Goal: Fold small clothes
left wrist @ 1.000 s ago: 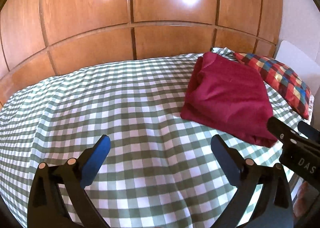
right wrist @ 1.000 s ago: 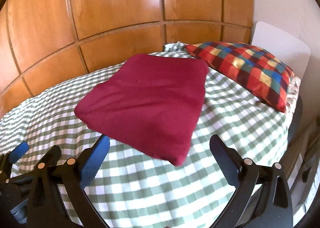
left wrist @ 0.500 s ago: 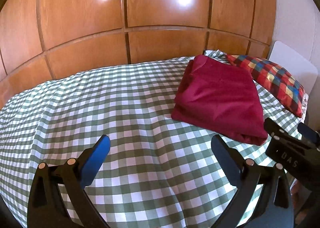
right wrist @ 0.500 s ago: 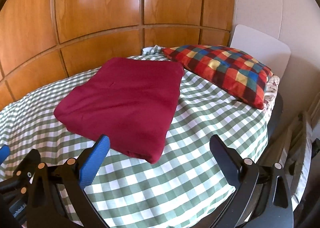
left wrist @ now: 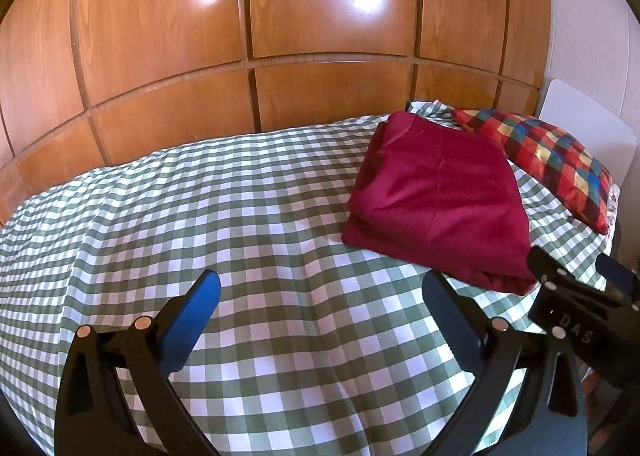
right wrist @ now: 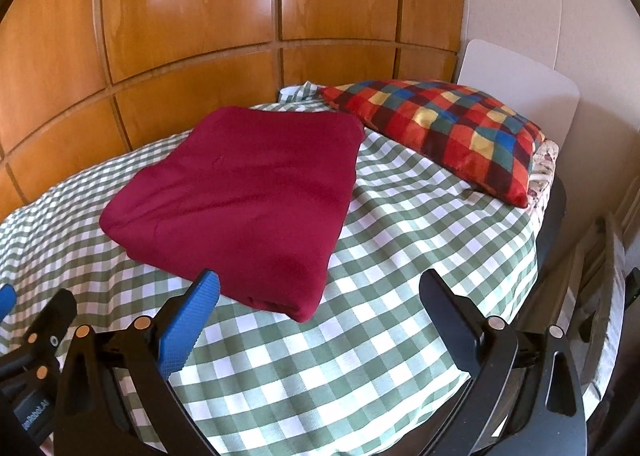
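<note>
Left wrist view: folded maroon knit garment (left wrist: pixel 436 196) is seen flat on green-checked bedspread (left wrist: pixel 240 224); left gripper (left wrist: pixel 320 306) and right gripper (right wrist: pixel 318 304) are spread wide, empty. Stacked fold layers are shown only here.

Two low tool-mounted fisheyes side by side over the bed (left wrist: pixel 240 216), shared ground the folded garment (right wrist: pixel 248 192).

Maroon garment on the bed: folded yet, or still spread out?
Folded. The maroon garment lies as a compact rectangle on the checked bedspread, stacked layers showing along its near edge. Neither gripper touches it.
</note>
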